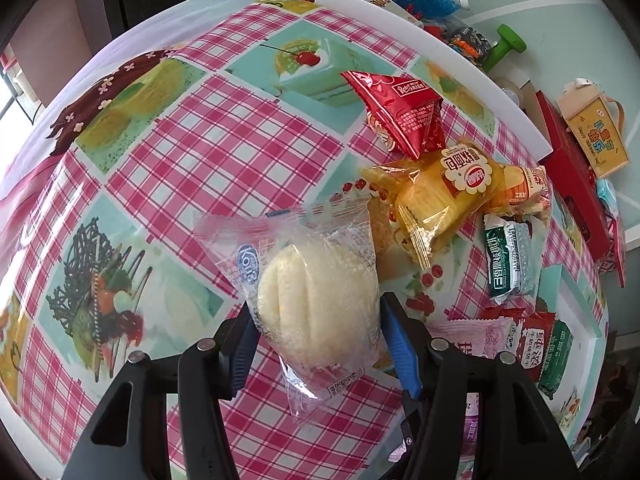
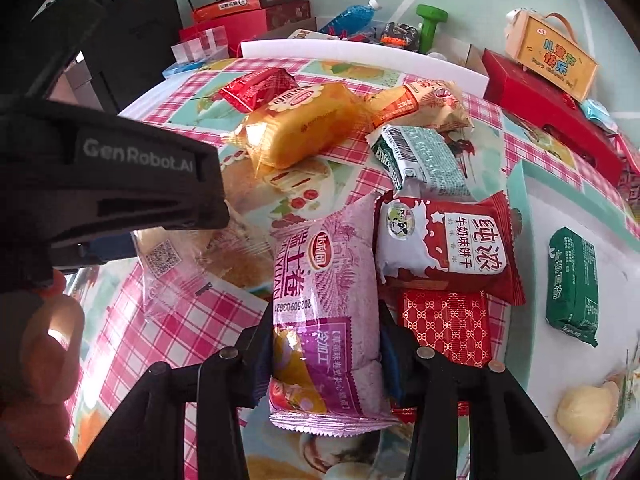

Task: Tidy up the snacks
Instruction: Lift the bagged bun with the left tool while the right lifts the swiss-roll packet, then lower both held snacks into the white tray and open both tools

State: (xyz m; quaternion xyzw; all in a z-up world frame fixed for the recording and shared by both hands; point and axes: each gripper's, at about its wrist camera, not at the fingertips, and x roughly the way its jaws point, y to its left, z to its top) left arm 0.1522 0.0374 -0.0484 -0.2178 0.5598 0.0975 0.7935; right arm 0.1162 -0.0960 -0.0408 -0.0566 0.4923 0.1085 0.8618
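Note:
A pale bun in a clear wrapper (image 1: 316,292) lies on the checked tablecloth (image 1: 224,128) between the fingers of my left gripper (image 1: 318,344); the pads stand just off its sides, open. My right gripper (image 2: 326,344) is shut on a purple roll packet (image 2: 324,264), pads pressing both long sides. Beside it lie a red-and-white milk biscuit packet (image 2: 444,244) and a red patterned packet (image 2: 446,328). Further back are a yellow cake packet (image 2: 304,124), a red packet (image 2: 256,88) and a green-white packet (image 2: 420,156). A teal-rimmed tray (image 2: 520,184) on the right holds a green packet (image 2: 574,284) and a bun (image 2: 588,412).
The left gripper's black body (image 2: 120,184) and a person's hand (image 2: 44,344) fill the right wrist view's left side. Behind the table stand a white foam board (image 2: 360,54), a red box (image 2: 548,108), a yellow gift box (image 2: 556,56), a blue bottle (image 2: 352,14) and a green dumbbell (image 2: 430,24).

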